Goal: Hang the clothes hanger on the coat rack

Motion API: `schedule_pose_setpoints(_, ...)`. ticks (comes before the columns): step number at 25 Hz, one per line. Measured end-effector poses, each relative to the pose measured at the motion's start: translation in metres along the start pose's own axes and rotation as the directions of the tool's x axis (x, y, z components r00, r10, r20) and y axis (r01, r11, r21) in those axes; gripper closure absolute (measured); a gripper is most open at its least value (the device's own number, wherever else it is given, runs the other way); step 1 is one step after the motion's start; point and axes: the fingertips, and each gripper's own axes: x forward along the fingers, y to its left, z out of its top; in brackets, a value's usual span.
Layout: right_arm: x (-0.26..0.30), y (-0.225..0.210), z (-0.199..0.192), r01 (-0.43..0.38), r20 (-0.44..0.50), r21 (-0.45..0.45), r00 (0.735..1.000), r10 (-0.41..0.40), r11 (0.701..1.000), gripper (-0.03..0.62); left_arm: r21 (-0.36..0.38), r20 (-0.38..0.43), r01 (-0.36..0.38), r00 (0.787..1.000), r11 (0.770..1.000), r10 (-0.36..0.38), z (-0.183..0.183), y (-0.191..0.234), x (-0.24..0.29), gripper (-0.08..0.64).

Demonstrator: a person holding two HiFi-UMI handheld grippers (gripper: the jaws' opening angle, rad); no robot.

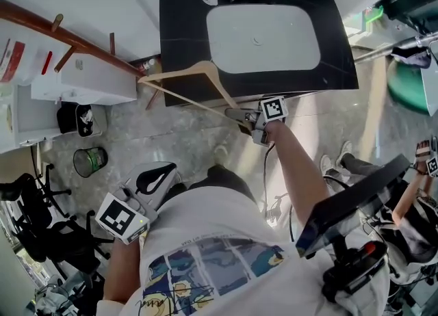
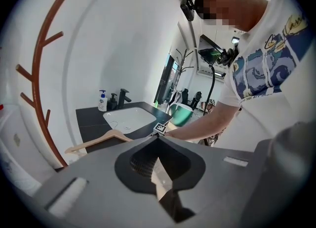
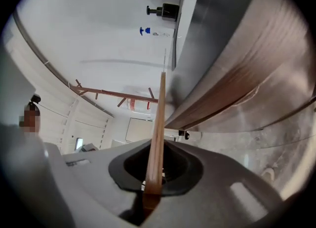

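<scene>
Hanger (image 1: 205, 66): pale bare wood, triangular, with a thin straight bottom bar. It hangs in the air off the black worktop's (image 1: 185, 27) front-left corner, its far tip near the red-brown rack (image 1: 68, 37). Right hand-held gripper (image 1: 245, 124) pinches the hanger's near corner, and the bar runs straight out between its jaws. Left hand-held gripper (image 1: 156, 179) sits low and well apart, jaws pressed together, empty.

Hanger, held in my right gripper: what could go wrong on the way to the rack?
1. The right gripper pinches the hanger only at one end, so it may swing or slip.
2. Its long body lies close to the counter edge and could knock against it.
3. The rack has short, angled pegs; a poorly seated hanger might slide off.
</scene>
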Motion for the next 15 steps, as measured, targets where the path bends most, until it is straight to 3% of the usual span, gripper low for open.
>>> schedule_pose_setpoints(3, 0.0, 0.001, 0.001, 0.039, 0.012, -0.035, 0.999, -0.038, 0.999, 0.573, 0.004, 0.007, -0.002, 1.0, 1.0, 0.002, -0.001, 0.004, -0.002, 0.558)
schedule_pose_setpoints(9, -0.013, 0.015, 0.006, 0.201, 0.03, -0.148, 0.98, -0.199, 0.968, 0.579, 0.019, 0.039, 0.009, 0.999, 1.0, -0.009, -0.002, 0.01, -0.012, 0.558)
schedule_pose_setpoints(12, -0.023, 0.032, 0.013, 0.275, 0.032, -0.255, 0.961, -0.276, 0.927, 0.58, 0.029, 0.062, 0.013, 0.998, 0.999, -0.015, -0.003, 0.011, -0.021, 0.558)
schedule_pose_setpoints(15, -0.024, 0.056, 0.017, 0.281, 0.022, -0.364, 0.956, -0.294, 0.888, 0.581, 0.039, 0.09, 0.017, 0.996, 0.999, -0.02, -0.002, 0.012, -0.034, 0.558)
